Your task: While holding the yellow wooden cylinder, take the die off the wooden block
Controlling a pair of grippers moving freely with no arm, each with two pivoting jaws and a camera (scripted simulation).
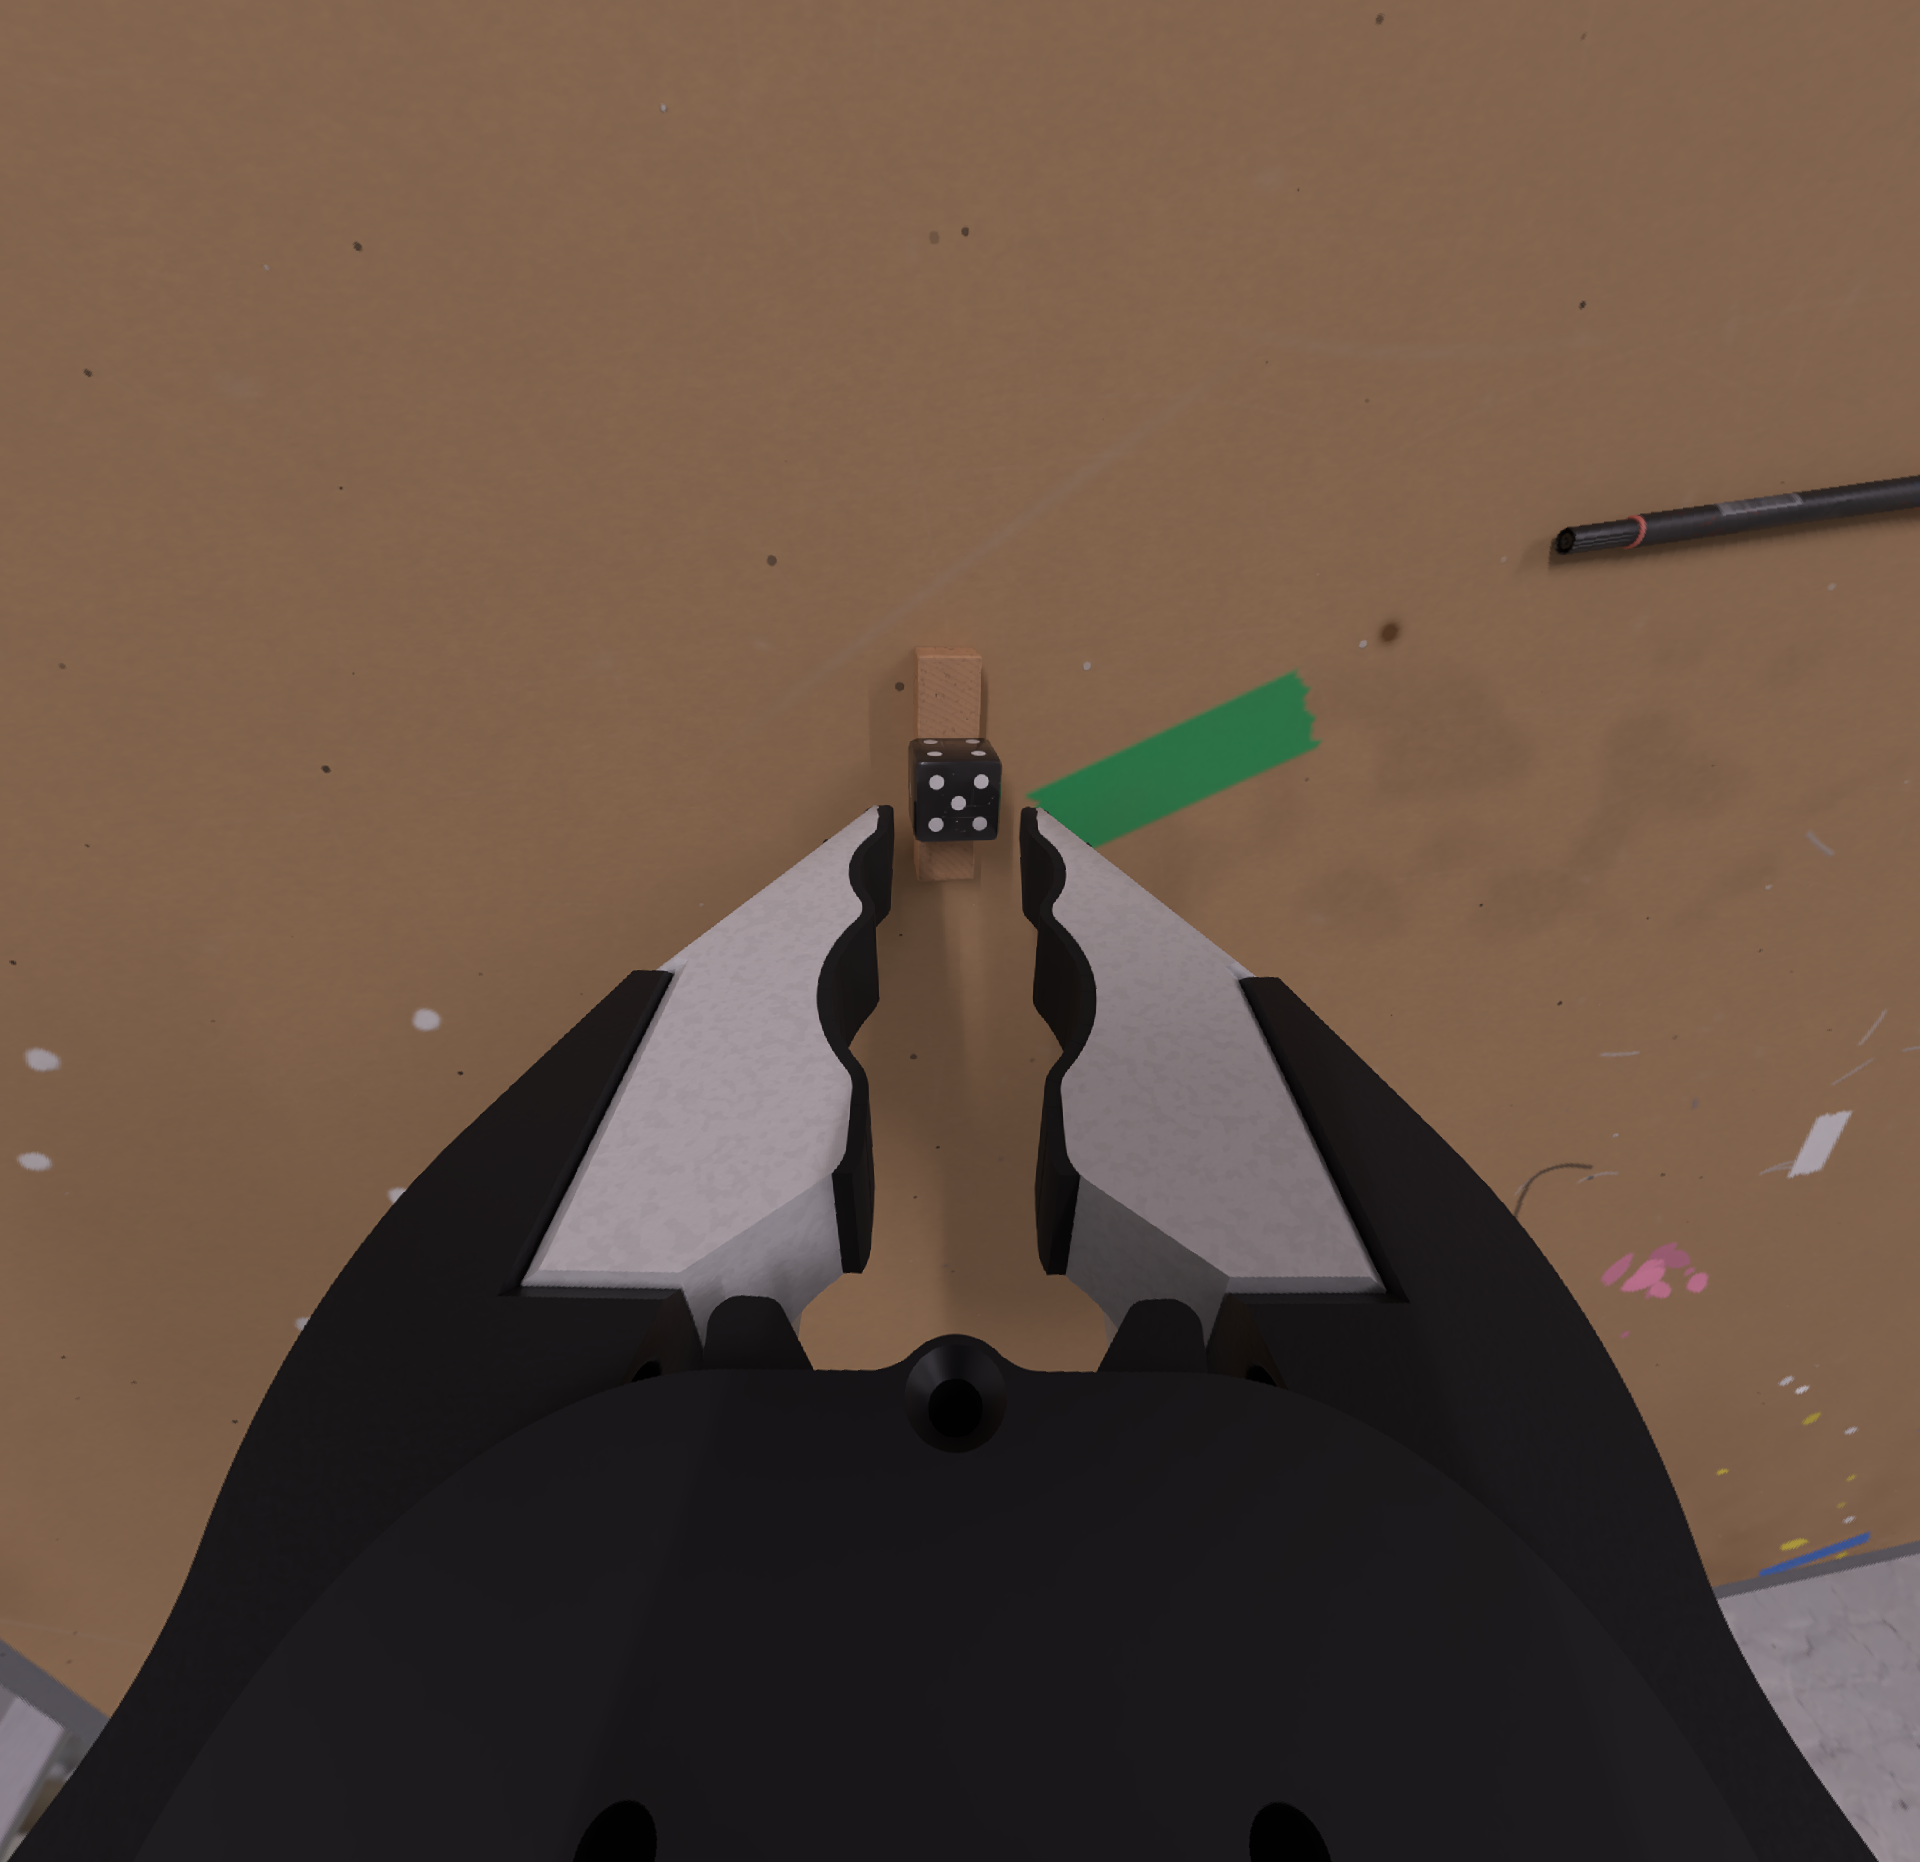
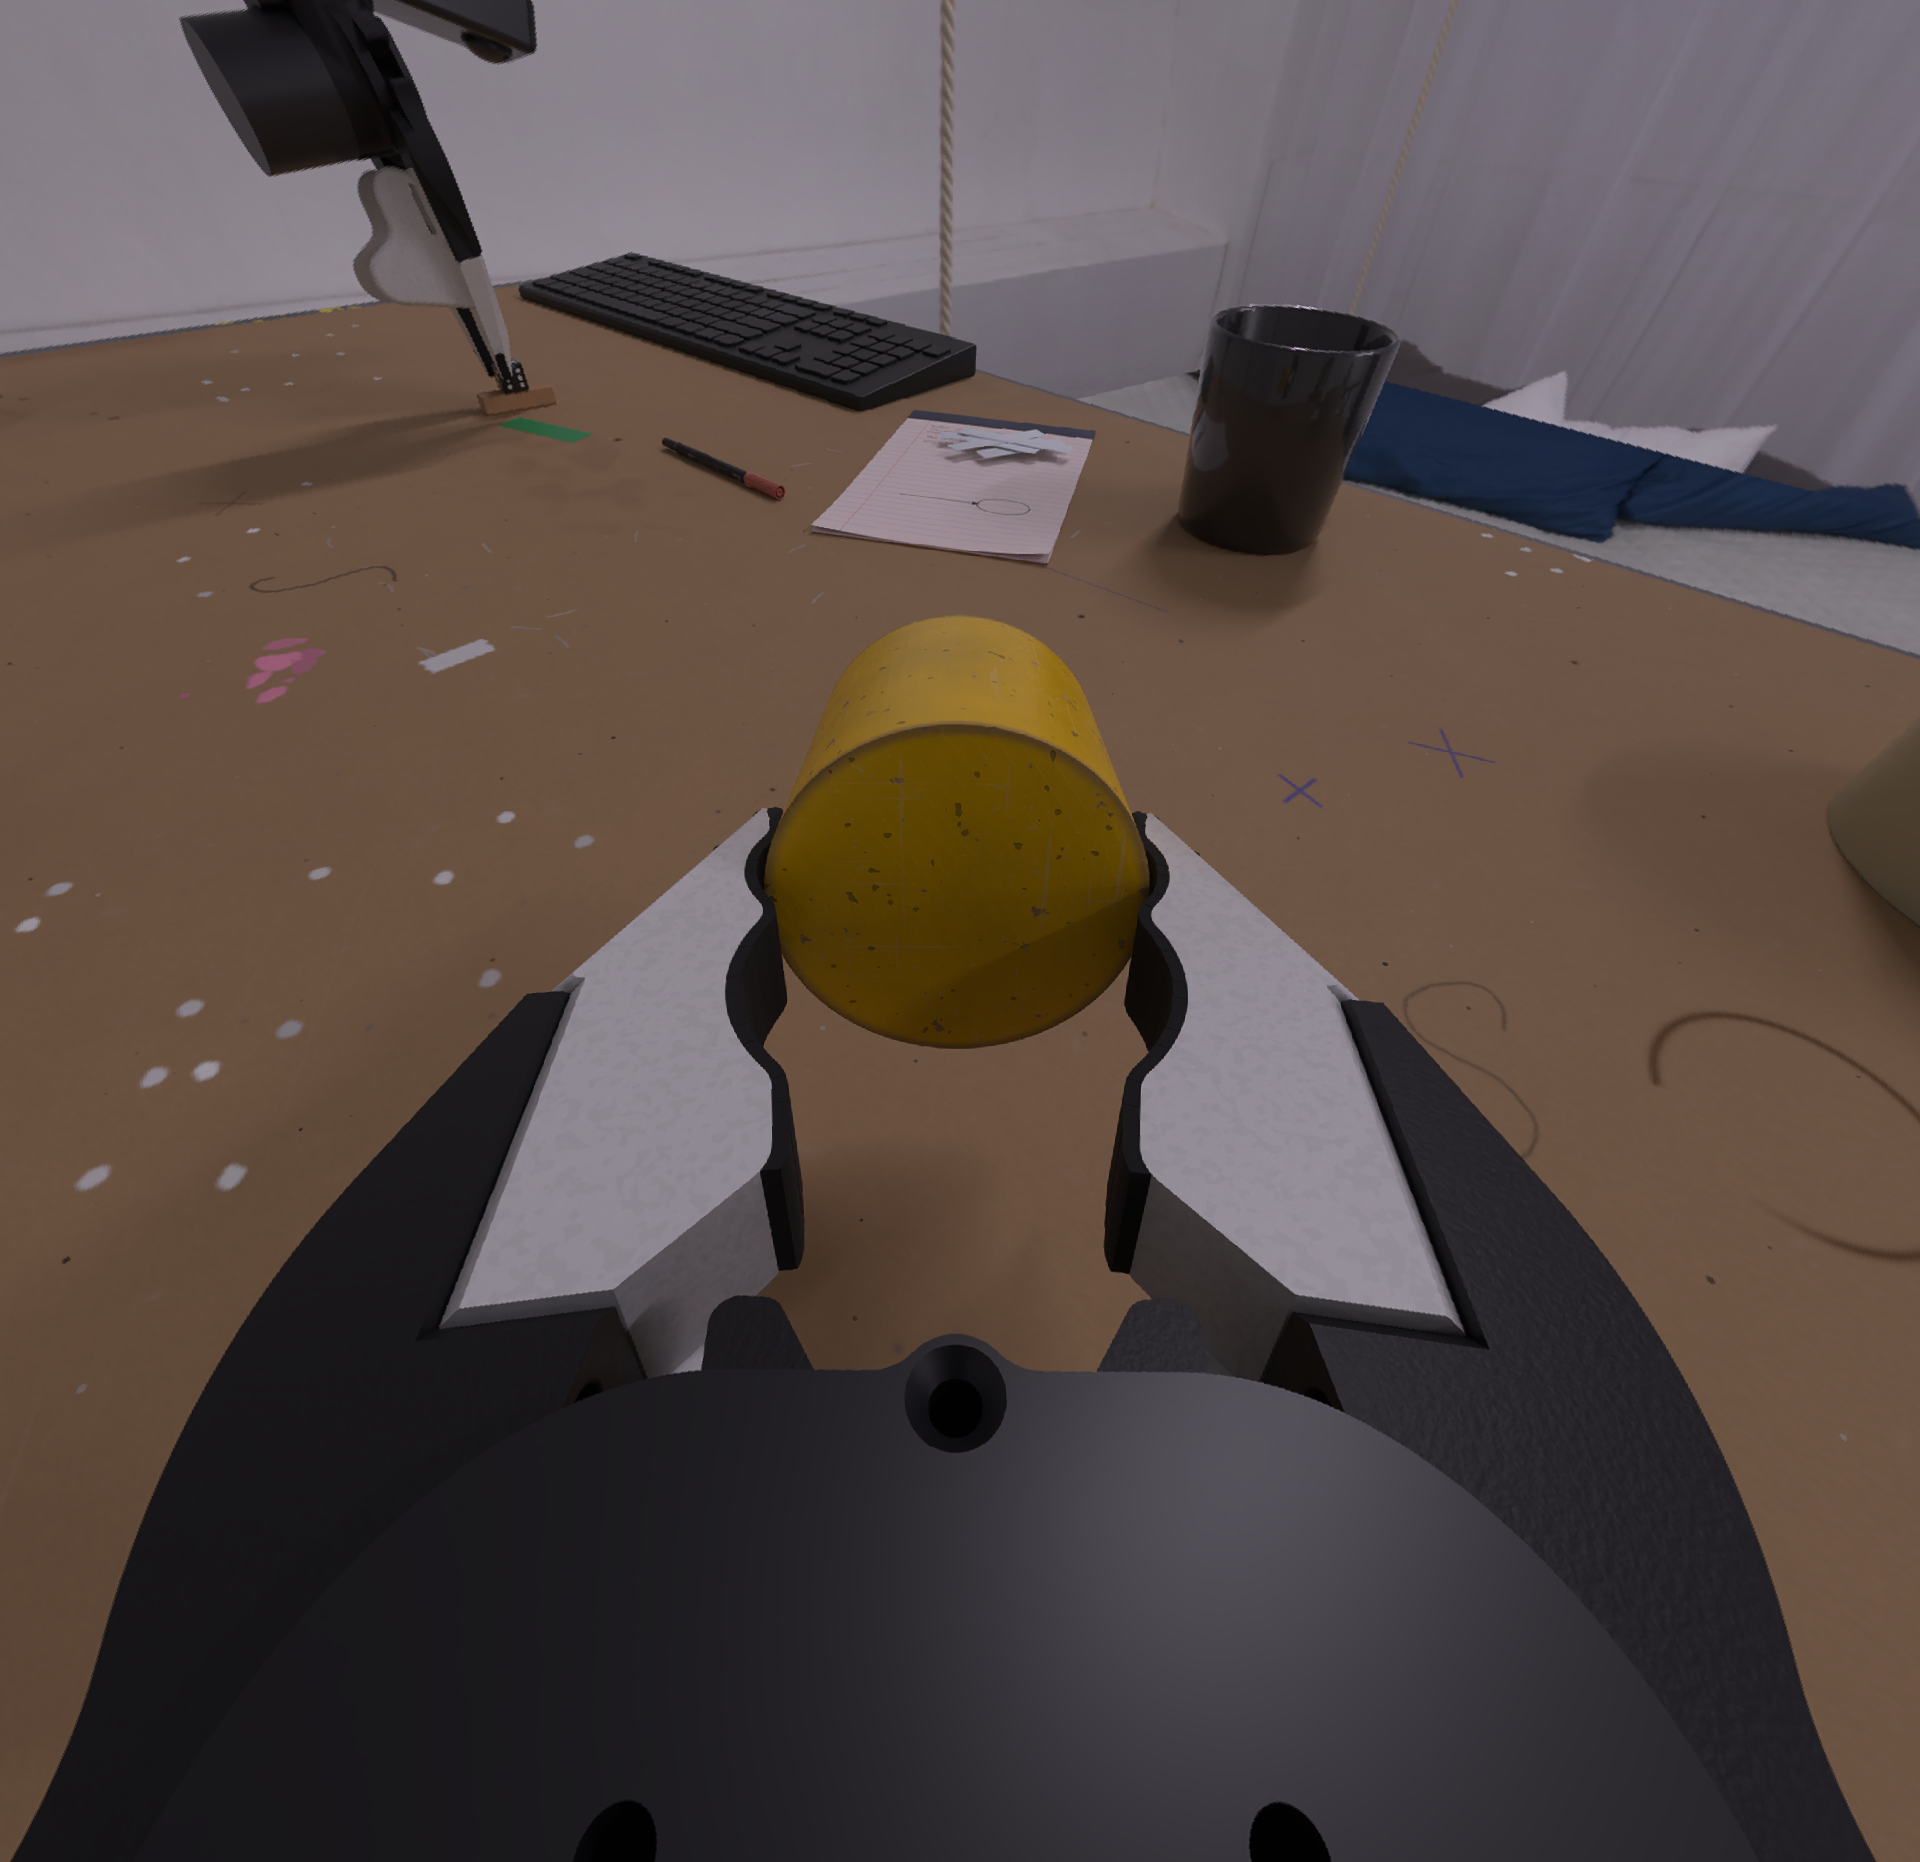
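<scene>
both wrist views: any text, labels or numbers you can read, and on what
No legible words anywhere.
black pen: pale label strip, too small to read.
keyboard: key legends too small to read.
die: no numerals, five white pips on the face towards the camera.

A black die (five white pips up) sat on the pale wooden block at frame centre; the speckled yellow wooden cylinder lay sideways, mid-frame.
</scene>
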